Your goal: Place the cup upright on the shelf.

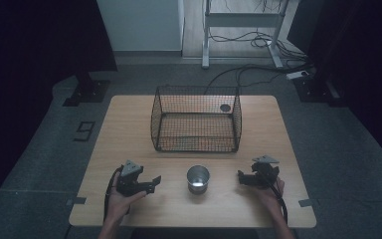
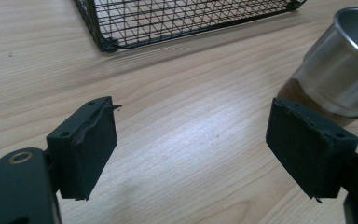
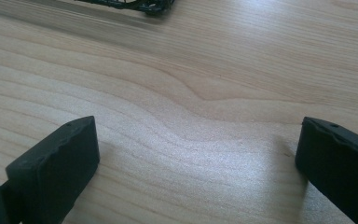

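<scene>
So starting on the left: the left gripper (image 1: 151, 183) sits low over the table (image 1: 129, 124) with its fingers (image 2: 86, 151) spread wide and nothing between them, pointed toward the middle. In the left gripper view the metal cup (image 2: 342, 65) is just past the far finger, near it but not touching as far as I can tell. In the high view that cup (image 1: 198, 179) stands upright near the front middle of the table, between the two grippers, mouth up, and it looks empty. My guess is it's thin steel, so light and stiff, won't dent from a squeeze, but the polished wall looks slippery and it flares toward the rim, so I'd pinch across the straighter lower body, or one finger inside and one outside the rim, rather than the wide top where it could squirt out. Behind it is the wire basket (image 1: 196, 119), open on top, well apart from the cup, so there's open room to lift and carry back, just need to clear the near rim of the mesh. On the right, the right gripper (image 1: 242, 178) has its fingers (image 3: 56, 170) spread wide too, over bare wood. The front table edge is close to both hands, sides are roomy.
</scene>
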The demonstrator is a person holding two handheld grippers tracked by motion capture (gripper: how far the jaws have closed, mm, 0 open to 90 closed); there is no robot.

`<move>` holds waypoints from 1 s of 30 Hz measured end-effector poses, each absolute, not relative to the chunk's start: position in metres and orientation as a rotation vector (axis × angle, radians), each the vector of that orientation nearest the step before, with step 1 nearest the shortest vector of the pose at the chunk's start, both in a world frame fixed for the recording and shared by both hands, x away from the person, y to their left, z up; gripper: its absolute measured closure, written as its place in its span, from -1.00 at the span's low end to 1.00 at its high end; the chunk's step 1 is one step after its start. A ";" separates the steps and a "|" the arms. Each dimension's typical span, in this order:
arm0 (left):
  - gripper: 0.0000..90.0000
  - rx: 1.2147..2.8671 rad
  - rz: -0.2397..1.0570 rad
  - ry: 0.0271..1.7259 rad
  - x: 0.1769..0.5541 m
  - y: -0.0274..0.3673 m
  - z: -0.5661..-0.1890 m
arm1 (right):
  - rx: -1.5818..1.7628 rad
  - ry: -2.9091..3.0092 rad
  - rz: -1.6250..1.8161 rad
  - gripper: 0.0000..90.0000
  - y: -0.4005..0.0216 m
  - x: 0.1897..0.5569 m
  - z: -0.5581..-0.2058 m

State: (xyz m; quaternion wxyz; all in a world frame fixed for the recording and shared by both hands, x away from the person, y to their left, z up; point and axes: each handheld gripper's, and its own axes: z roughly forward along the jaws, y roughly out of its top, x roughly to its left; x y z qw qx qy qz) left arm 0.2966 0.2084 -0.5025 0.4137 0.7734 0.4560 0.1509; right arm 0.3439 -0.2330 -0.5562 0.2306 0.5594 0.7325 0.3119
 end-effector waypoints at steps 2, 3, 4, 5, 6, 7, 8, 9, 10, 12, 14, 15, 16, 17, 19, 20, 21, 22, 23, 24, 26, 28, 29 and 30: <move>-0.64 1.946 0.378 1.141 0.296 0.208 -0.502 | 1.542 2.011 0.861 -1.00 -0.234 0.343 -0.556; -0.64 1.943 0.377 1.138 0.296 0.208 -0.501 | 1.539 2.006 0.859 -0.99 -0.234 0.343 -0.556; -0.64 1.942 0.376 1.138 0.296 0.208 -0.501 | 1.538 2.003 0.860 -0.98 -0.235 0.342 -0.556; -0.64 1.940 0.375 1.138 0.296 0.208 -0.501 | 1.533 2.006 0.865 -1.00 -0.235 0.342 -0.556; -0.64 1.937 0.374 1.139 0.297 0.208 -0.501 | 1.526 2.014 0.868 -1.00 -0.235 0.342 -0.556; -0.64 1.938 0.374 1.140 0.297 0.209 -0.501 | 1.522 2.013 0.862 -1.00 -0.236 0.341 -0.556; -0.64 1.940 0.372 1.139 0.297 0.209 -0.501 | 1.525 2.005 0.860 -0.99 -0.236 0.341 -0.555; -0.64 1.943 0.368 1.138 0.297 0.209 -0.501 | 1.526 1.998 0.866 -0.97 -0.237 0.341 -0.555; -0.64 1.944 0.366 1.136 0.297 0.209 -0.501 | 1.530 1.994 0.890 -0.96 -0.238 0.340 -0.553; -0.64 1.944 0.363 1.132 0.296 0.209 -0.500 | 1.540 1.990 0.922 -0.96 -0.239 0.338 -0.550; -0.64 1.944 0.363 1.126 0.296 0.208 -0.499 | 1.534 1.988 0.953 -0.96 -0.240 0.336 -0.547; -0.64 1.943 0.363 1.124 0.295 0.208 -0.499 | 1.530 1.989 0.976 -0.96 -0.239 0.334 -0.545; -0.64 1.944 0.361 1.122 0.295 0.208 -0.498 | 1.524 1.990 0.993 -0.96 -0.239 0.332 -0.543; -0.65 1.943 0.361 1.121 0.295 0.208 -0.498 | 1.517 1.987 1.002 -0.96 -0.239 0.330 -0.541; -0.65 1.944 0.361 1.118 0.295 0.207 -0.497 | 1.500 1.981 1.025 -0.94 -0.238 0.326 -0.536; -0.65 1.946 0.360 1.115 0.294 0.207 -0.497 | 1.494 1.977 1.037 -0.94 -0.237 0.325 -0.534; -0.65 1.947 0.359 1.112 0.294 0.207 -0.497 | 1.489 1.973 1.051 -0.92 -0.237 0.323 -0.531; -0.65 1.949 0.358 1.109 0.294 0.206 -0.496 | 1.484 1.968 1.068 -0.90 -0.237 0.321 -0.528; -0.65 1.950 0.357 1.105 0.294 0.206 -0.496 | 1.476 1.966 1.083 -0.89 -0.237 0.319 -0.525; -0.65 1.950 0.357 1.105 0.294 0.206 -0.496 | 1.476 1.966 1.083 -0.89 -0.237 0.319 -0.525; -0.65 1.950 0.355 1.097 0.293 0.205 -0.495 | 1.461 1.959 1.109 -0.87 -0.235 0.314 -0.519; -0.65 1.948 0.354 1.097 0.293 0.204 -0.495 | 1.439 1.946 1.176 -0.83 -0.233 0.307 -0.509; -0.64 1.945 0.356 1.095 0.292 0.204 -0.495 | 1.432 1.942 1.196 -0.82 -0.232 0.304 -0.505; -0.65 1.945 0.356 1.091 0.292 0.203 -0.494 | 1.422 1.941 1.215 -0.81 -0.231 0.301 -0.501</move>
